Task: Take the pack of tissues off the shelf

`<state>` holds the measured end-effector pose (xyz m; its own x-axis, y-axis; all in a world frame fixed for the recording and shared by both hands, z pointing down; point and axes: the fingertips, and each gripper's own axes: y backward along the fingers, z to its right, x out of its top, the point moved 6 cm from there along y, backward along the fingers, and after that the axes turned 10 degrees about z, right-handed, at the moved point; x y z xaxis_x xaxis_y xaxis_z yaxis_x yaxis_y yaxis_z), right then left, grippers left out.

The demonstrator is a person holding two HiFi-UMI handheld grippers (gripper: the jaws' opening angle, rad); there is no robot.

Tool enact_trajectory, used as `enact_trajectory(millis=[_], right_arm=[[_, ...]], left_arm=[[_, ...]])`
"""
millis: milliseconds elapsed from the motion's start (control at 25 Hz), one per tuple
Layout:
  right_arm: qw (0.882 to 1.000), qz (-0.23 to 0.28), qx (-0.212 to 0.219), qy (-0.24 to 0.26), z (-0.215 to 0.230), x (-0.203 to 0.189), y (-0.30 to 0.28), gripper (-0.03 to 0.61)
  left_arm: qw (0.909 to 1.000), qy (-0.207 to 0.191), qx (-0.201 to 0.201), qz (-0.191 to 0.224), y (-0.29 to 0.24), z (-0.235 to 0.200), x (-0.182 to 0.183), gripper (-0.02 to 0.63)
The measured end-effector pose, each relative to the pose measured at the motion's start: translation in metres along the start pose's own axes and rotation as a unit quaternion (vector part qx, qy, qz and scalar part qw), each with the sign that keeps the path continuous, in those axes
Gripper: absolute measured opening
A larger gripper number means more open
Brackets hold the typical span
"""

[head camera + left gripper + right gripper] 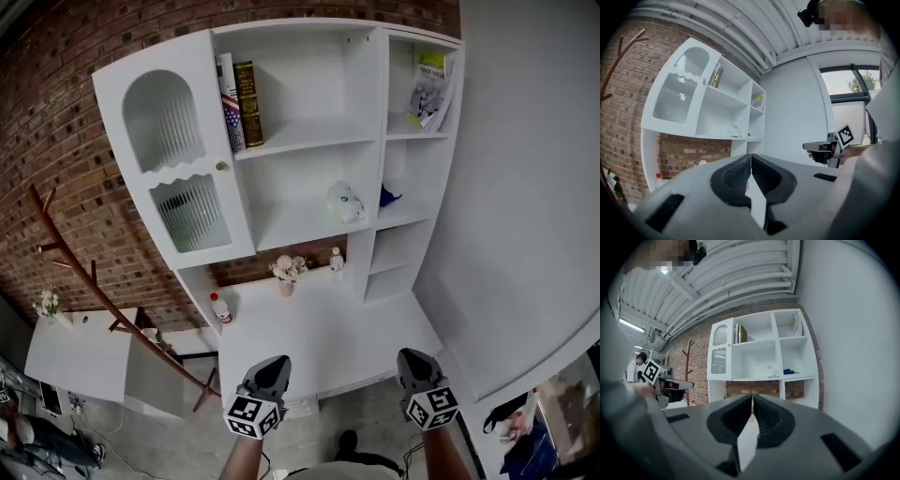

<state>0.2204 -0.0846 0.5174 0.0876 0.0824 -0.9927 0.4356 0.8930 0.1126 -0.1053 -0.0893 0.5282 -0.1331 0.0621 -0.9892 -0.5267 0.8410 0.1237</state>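
Smooth matt white shelf unit (pixel 305 136), rough brick wall (pixel 66 122), ribbed glass door (pixel 192 214)

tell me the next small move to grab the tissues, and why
Probably bring the right gripper forward toward the pack of tissues on the middle shelf, opening its jaws on the way: they are shut and empty, and the pack sits far beyond them.

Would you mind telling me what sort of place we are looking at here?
Probably a study corner set up in an industrial-style room: a white shelf-and-desk unit with books stands against a bare brick wall, beside a wooden coat stand.
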Motion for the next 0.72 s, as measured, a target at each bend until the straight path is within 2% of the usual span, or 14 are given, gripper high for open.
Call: enact_trajectory(millis=[720], right_arm=[[0.998,-0.011,0.069,-0.003,0.094,-0.012,-0.104,0.032]], left_arm=[[0.999,-0.021,0.04,-0.005,-0.106,-0.007,-0.008,0.026]])
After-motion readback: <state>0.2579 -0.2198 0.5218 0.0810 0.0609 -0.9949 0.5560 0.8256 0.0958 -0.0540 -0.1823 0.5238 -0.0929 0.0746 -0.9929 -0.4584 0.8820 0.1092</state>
